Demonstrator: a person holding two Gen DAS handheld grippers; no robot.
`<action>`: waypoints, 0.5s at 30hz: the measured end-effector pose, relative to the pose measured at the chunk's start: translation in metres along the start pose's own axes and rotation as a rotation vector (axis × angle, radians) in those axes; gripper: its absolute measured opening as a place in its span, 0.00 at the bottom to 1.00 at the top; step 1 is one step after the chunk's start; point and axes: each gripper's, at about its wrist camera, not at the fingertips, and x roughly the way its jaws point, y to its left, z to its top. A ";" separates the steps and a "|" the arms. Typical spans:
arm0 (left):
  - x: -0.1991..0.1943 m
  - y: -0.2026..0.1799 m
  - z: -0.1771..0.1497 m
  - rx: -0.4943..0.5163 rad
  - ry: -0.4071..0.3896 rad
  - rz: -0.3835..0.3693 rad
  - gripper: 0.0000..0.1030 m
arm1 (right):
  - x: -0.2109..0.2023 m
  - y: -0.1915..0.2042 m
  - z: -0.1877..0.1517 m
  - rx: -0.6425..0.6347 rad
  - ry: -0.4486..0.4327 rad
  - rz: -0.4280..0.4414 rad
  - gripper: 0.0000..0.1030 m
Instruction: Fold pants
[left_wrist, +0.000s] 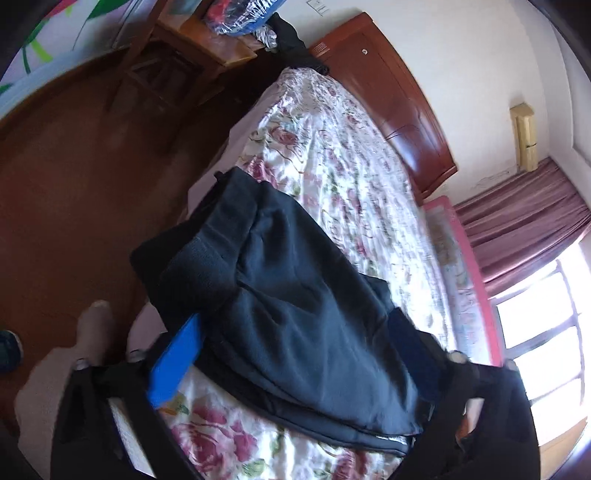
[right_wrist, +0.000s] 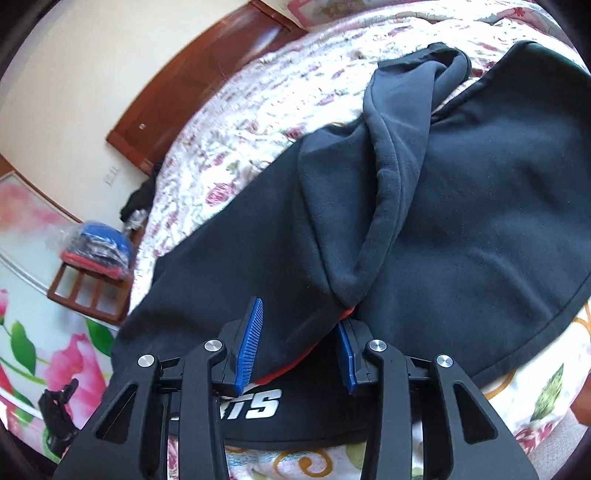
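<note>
1. Two grippers work over dark pants (left_wrist: 295, 295) that lie bunched on the flowered bed (left_wrist: 332, 147).
2. The left gripper (left_wrist: 295, 354) has its fingers spread wide, one on each side of the cloth.
3. The right gripper (right_wrist: 295, 347) is also parted, fingers either side of a raised fold.

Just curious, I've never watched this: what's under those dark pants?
Under the dark pants lies the flowery bedspread, showing all around them. A red lining peeks from inside a fold. Whatever lies directly beneath the cloth is covered.
</note>
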 end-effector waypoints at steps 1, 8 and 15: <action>0.002 -0.001 0.002 0.021 0.005 0.041 0.67 | 0.001 -0.003 0.002 0.015 0.007 -0.009 0.36; 0.006 -0.001 0.011 0.101 -0.002 0.159 0.20 | 0.007 -0.005 0.016 0.016 0.006 -0.078 0.36; 0.003 -0.013 0.025 0.131 -0.007 0.150 0.17 | -0.004 0.006 0.039 0.061 0.014 -0.021 0.14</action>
